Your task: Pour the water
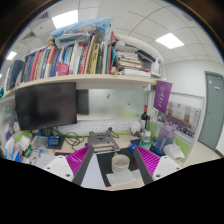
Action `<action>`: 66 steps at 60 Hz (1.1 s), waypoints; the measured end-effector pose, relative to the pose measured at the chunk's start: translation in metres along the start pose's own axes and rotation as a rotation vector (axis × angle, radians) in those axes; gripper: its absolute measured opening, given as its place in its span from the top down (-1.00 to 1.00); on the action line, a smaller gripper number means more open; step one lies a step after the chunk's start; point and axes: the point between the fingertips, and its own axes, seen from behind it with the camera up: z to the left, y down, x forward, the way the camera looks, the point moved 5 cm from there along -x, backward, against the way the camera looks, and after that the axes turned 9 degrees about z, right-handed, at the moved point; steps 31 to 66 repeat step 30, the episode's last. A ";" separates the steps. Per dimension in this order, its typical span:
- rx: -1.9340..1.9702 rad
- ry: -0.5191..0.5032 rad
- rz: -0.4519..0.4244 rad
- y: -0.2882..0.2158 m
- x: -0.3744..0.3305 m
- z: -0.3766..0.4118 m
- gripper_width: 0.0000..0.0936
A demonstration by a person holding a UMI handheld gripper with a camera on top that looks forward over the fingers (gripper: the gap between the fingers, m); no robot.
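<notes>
A small white cup (120, 163) stands on a white napkin (124, 179) on the desk, between my two fingers with a gap at either side. My gripper (112, 160) is open, its pink pads (79, 157) spread to the left and right of the cup. A purple bottle (166, 138) with a lighter lid stands on the desk to the right, beyond the right finger. Nothing is held.
A metal holder (102, 141) sits just beyond the cup. A dark monitor (46, 105) stands at the left under a shelf of books (80, 60). A dark bottle (145, 120) and green items (146, 139) stand at the right. The desk is cluttered on both sides.
</notes>
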 end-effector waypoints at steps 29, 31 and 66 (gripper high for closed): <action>0.049 -0.034 0.102 0.008 -0.007 0.049 -0.84; 0.050 -0.034 0.106 0.009 -0.005 0.048 -0.84; 0.050 -0.034 0.106 0.009 -0.005 0.048 -0.84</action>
